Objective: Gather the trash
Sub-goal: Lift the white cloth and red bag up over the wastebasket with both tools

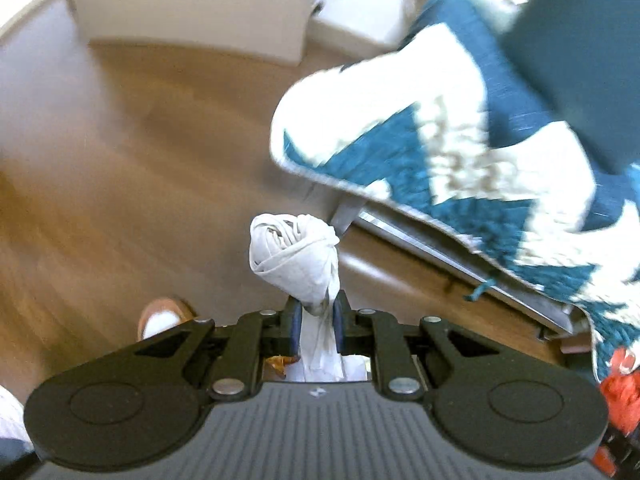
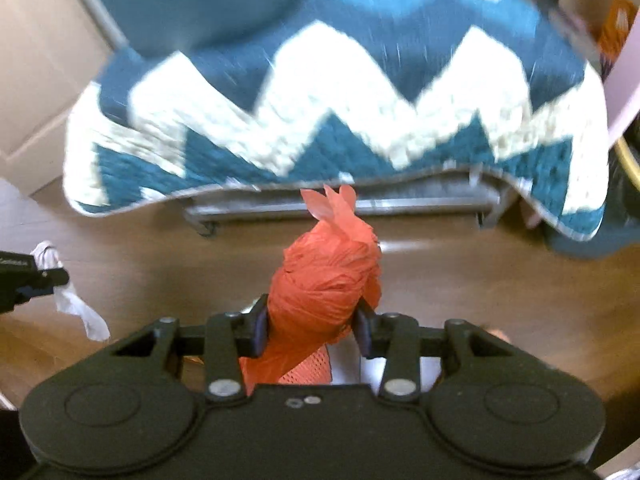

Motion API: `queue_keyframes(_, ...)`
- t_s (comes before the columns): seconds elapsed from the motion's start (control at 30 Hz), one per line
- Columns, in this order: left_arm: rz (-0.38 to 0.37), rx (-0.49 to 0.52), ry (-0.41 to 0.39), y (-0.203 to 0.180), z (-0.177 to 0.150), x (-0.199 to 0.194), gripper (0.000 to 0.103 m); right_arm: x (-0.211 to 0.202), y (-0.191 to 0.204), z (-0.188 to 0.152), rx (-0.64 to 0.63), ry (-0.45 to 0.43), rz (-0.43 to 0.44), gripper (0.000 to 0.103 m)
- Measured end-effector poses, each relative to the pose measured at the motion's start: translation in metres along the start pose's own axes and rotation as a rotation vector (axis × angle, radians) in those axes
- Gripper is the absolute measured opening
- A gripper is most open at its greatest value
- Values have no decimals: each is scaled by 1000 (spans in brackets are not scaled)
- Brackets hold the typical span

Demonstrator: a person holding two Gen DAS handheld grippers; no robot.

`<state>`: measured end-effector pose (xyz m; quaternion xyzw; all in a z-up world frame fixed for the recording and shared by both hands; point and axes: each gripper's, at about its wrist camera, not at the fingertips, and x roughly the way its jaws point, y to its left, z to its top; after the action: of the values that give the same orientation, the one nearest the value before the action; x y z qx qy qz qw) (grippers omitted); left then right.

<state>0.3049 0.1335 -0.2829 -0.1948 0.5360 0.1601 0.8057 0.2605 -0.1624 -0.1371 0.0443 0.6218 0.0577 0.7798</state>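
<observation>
Gripping white bag (image 1: pixel 296 256) and orange bag (image 2: pixel 324 280)

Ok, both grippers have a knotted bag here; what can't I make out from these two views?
- White bag, left wrist view: everything below the knot is hidden behind the left gripper.
- Orange bag, right wrist view: its body and contents are hidden behind the right gripper.
- Zigzag blanket: blurred in both views; what it covers is unclear.
- Orange item, right wrist view: cut off at the edge, unidentifiable.
</observation>
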Motion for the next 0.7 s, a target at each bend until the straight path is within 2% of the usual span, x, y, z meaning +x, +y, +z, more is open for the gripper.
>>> queue_keyframes(0.37, -126, 196, -209, -30, -16, -128, 15, -123, 39, 6, -251, -197, -12, 40)
queue_keyframes(0.6, -203, 311, -355, -63, -7, -198, 16, -193, 51, 35, -316, -356, -21, 40)
queue_keyframes(0.7, -211, 365, -422, -80, 2, -227, 16, -220, 55, 50, -341, -428, -31, 40)
